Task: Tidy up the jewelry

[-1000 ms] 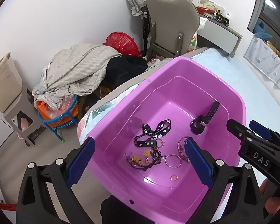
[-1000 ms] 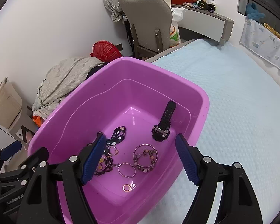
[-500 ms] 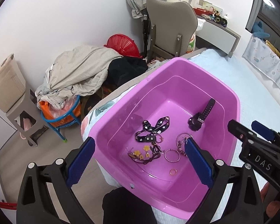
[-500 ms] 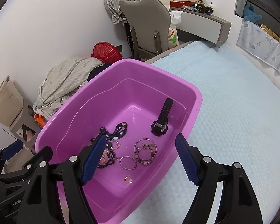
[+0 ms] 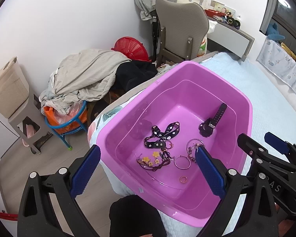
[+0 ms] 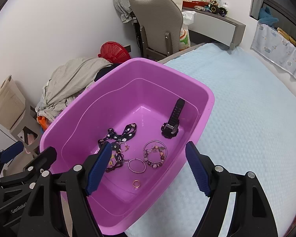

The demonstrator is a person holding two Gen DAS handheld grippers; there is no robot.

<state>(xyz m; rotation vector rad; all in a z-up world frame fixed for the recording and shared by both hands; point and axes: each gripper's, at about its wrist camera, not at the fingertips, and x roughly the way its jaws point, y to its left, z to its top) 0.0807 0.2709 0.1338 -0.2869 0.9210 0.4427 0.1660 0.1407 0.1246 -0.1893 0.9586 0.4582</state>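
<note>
A purple plastic tub (image 5: 244, 98) (image 6: 207, 96) sits on the corner of a light blue bed. Inside lie a black watch (image 5: 211, 124) (image 6: 172, 123), a black patterned strap (image 5: 161, 136) (image 6: 121, 135), a beaded bracelet (image 6: 155, 154) (image 5: 193, 147), a thin bangle (image 5: 182, 163) (image 6: 136, 165), a small ring (image 5: 183, 179) (image 6: 136, 183) and a tangle of flower charms (image 5: 154, 161). My left gripper (image 5: 147, 172) is open and empty above the tub's near left edge. My right gripper (image 6: 148, 167) is open and empty above the tub's near right side.
The blue bedspread (image 6: 246, 118) stretches right of the tub. Beyond the bed corner are a pile of clothes (image 5: 84, 75), a red basket (image 5: 130, 46), a grey chair (image 5: 179, 29), a desk (image 5: 230, 33) and a beige stool (image 5: 15, 102).
Both grippers have pulled back and up from the tub, so it looks smaller and farther. The jewelry inside has not moved. Both grippers stay open.
</note>
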